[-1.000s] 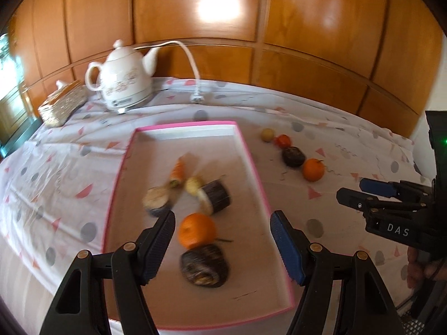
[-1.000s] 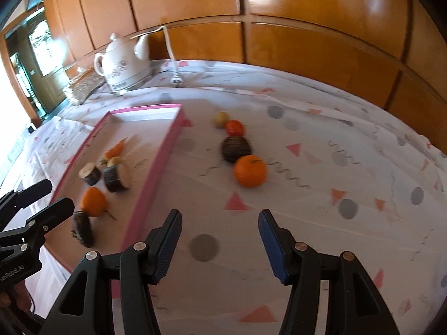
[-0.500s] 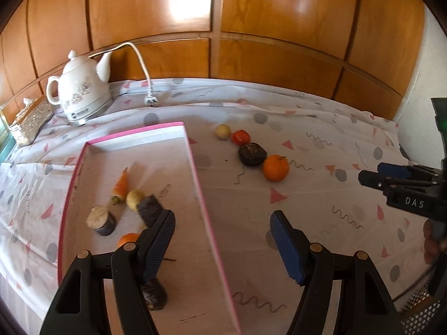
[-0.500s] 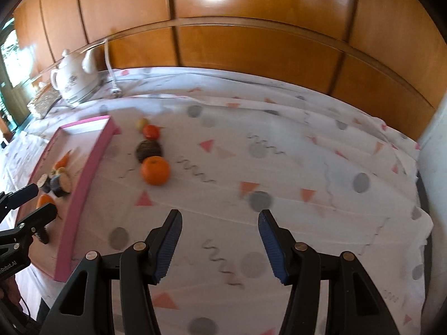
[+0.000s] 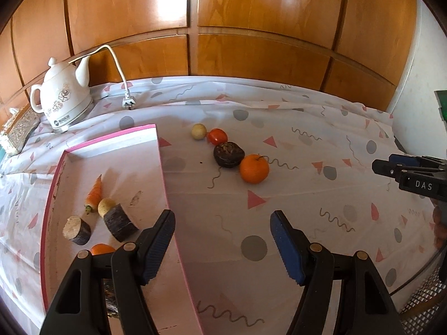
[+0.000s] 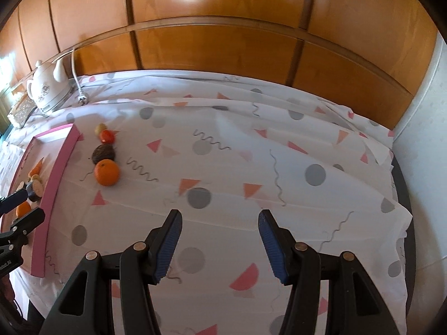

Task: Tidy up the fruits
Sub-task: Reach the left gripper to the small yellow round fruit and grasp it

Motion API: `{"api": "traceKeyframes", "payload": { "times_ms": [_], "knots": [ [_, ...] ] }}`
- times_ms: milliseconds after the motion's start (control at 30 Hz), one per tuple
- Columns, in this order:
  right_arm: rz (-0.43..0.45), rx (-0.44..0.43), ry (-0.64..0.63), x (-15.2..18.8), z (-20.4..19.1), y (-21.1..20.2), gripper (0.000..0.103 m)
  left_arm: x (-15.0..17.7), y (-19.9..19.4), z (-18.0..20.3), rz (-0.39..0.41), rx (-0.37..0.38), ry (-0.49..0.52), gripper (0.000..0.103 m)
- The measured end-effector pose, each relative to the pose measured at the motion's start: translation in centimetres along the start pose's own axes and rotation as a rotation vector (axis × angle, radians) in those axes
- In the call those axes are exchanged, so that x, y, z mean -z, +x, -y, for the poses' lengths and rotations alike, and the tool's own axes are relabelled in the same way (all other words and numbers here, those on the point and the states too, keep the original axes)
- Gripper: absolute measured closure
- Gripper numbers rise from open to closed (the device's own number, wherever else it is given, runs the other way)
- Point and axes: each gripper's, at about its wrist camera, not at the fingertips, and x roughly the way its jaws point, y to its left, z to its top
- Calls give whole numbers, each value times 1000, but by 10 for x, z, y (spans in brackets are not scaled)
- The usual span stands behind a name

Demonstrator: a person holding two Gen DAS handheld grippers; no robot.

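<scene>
Both the left gripper (image 5: 222, 240) and right gripper (image 6: 220, 240) are spread, empty; next target: round orange fruit (image 5: 254, 168), destined for pink-rimmed tray (image 5: 163, 164).

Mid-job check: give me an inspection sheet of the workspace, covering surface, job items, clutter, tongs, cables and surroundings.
Surface: table under a patterned cloth, creased along the back.
Job's things: pink tray holds a carrot, a pale round piece, two dark cut chunks and an orange partly hidden by the left tongs. On the cloth, right of the tray, a row: pale ball, tomato, dark fruit, orange.
Clutter: kettle and a woven box at the back left.
Tongs: left tongs open, empty, over the tray's right rim; right tongs open, empty, over bare cloth.
Cables: white cord, plug lying loose on the cloth.
Surroundings: wood-panelled wall.
</scene>
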Motion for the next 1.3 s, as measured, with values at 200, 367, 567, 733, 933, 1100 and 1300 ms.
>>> {"api": "traceKeyframes", "payload": {
  "times_ms": [200,367,567,733,933,1100,1300],
  "knots": [
    [-6,39,11,-1,21,1,45,-2,8,4,-18,10,-4,32],
    [-10,77,60,0,50,2,45,-5,15,3,-36,19,-31,32],
    [-18,97,167,5,84,4,45,-8,23,-1,-55,19,-49,32],
    [-30,146,235,7,103,7,45,-15,27,-4,-56,26,-54,34],
    [-49,210,369,14,134,7,45,-38,35,-16,-65,43,-95,39],
    [-66,228,503,24,161,6,45,-68,51,-27,-71,45,-108,48],
    [-75,256,616,32,184,5,45,-102,78,-38,-120,77,-78,71]
  ]
}}
